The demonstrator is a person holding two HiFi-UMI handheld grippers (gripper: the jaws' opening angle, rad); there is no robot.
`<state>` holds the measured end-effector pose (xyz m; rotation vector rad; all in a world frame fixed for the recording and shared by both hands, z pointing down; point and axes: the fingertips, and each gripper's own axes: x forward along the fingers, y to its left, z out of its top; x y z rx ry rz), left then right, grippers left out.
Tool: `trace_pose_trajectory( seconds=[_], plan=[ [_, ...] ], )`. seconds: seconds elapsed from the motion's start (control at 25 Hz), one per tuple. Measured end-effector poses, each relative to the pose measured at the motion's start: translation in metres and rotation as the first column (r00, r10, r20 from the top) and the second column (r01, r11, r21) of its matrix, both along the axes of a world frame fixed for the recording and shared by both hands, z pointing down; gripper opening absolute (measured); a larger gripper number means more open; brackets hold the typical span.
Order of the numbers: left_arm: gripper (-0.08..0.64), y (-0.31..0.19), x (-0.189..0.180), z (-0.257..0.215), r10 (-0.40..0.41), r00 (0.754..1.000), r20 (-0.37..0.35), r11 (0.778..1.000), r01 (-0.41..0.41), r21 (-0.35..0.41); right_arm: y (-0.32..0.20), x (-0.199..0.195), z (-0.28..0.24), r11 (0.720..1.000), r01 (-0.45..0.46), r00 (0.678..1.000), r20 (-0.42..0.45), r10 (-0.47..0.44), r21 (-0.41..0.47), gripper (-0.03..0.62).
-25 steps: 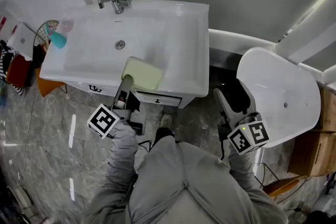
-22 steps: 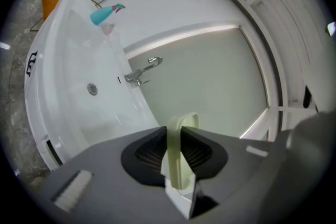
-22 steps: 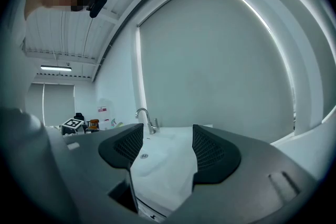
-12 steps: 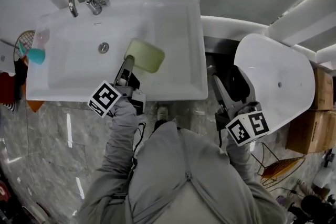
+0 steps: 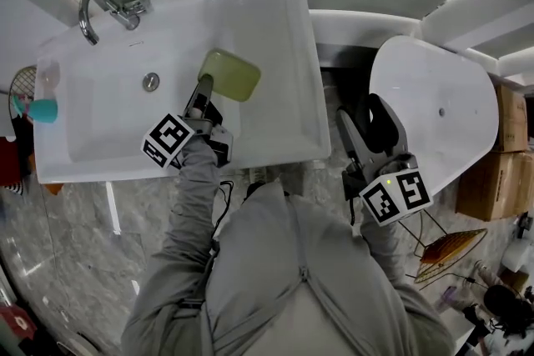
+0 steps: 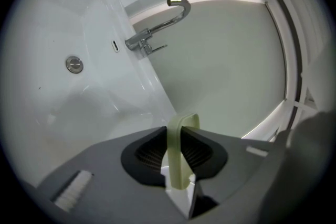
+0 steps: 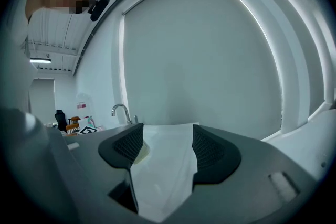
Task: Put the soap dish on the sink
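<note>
Two hand-held grippers in the head view. Left hand-held gripper (image 5: 203, 92): clenched on the near edge of the pale green soap dish (image 5: 230, 74), over the basin of the sink (image 5: 284, 21), right of the drain (image 5: 150, 82) and well apart from the faucet (image 5: 104, 6). Cannot tell from here whether the dish touches the porcelain or hangs just above it. Right hand-held gripper (image 5: 357, 136): off the sink's right side, near a white rounded fixture (image 5: 434, 104), carrying nothing.

From the left gripper view: soap dish (image 6: 184, 126) edge-on, pinched between both ribbed pads, jaws pressed tight against it. Beyond, the white sink (image 6: 63, 113), with the drain (image 6: 74, 64) to the left and the faucet (image 6: 157, 29) higher up.

From the right gripper view: right hand-held gripper (image 7: 167, 155) released, jaws wide, nothing between them but the far white top of the sink (image 7: 168, 131). Sliver of pale green beside the left pad, probably the dish. Faucet (image 7: 122, 111) further back.

Judged as the carry-and-place step: dish gripped and over the sink, not yet set down. Next move calls for choosing a flat part of the rim, levelling the dish, lowering until seated, and only then easing the left jaws apart.
</note>
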<state>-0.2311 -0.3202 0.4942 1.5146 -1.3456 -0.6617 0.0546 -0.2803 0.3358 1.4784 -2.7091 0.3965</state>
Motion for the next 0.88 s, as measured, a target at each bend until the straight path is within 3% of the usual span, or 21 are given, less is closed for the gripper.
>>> trace_pose_trajectory(
  seconds=[0.88],
  plan=[
    [0.131, -0.042, 0.018, 0.061, 0.111, 0.994, 0.018, 0.983, -0.107, -0.149, -0.022, 0.007, 0.018, 0.995, -0.085, 0.996, -0.011, 0.084, -0.052, 0.295]
  ],
)
